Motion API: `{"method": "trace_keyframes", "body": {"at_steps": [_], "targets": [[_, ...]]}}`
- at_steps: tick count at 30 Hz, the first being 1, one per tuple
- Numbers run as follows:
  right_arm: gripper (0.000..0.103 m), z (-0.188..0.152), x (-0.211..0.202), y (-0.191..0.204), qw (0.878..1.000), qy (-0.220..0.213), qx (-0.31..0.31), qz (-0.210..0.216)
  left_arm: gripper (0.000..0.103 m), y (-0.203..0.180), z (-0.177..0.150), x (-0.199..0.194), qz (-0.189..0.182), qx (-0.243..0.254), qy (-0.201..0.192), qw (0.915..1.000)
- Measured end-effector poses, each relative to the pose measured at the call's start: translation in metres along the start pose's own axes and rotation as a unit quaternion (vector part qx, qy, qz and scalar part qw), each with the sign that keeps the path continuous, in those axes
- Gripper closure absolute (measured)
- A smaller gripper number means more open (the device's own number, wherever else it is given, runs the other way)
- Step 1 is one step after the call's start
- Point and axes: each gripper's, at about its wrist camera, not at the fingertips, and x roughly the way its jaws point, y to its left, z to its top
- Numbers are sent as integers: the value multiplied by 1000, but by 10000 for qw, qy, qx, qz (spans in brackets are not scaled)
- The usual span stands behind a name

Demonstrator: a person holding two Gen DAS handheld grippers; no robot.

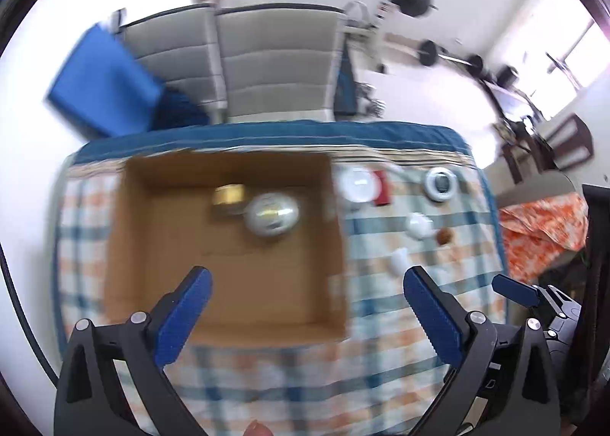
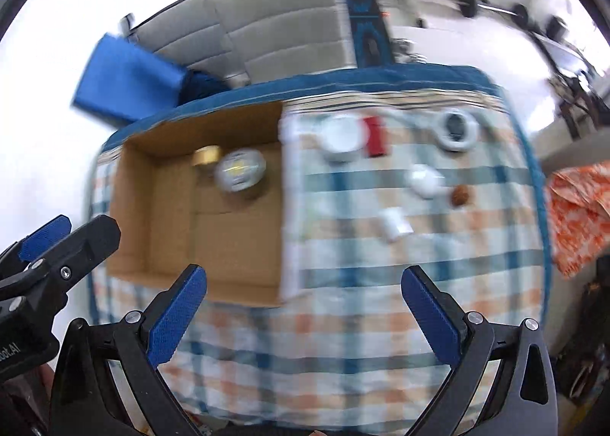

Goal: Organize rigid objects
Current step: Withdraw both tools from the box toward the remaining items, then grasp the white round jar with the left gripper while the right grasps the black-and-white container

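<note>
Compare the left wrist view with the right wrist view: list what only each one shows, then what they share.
Only the left wrist view shows the right claw's blue fingertip from outside, at the lower right edge.

Only the right wrist view shows the left claw's fingertip from outside, at the left edge.

Both show the cardboard box holding a gold object and a silver round object, plus the checkered cloth with a white disc, red block, ring-shaped item and brown nut-like piece.
</note>
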Motion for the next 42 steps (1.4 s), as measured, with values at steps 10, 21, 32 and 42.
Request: {"method": "trace_keyframes", "body": {"at_steps": [10,21,32,42], "targets": [[0,85,62,-158,9958,436,771,-233,0,-121,97,156,911,1273,911,9835],[0,157,182,-208,9890,1056,993,-281,0,-128,117,305,1540,1660,2224,9483],[1,178,250,-209,9860,1343,946,-270,16,-111,112,352,1707,1700,2667,9332],[26,176,263,-220,9840,1496,882,-398,37,-104,104,345,1252,1332,2733,9444]]}}
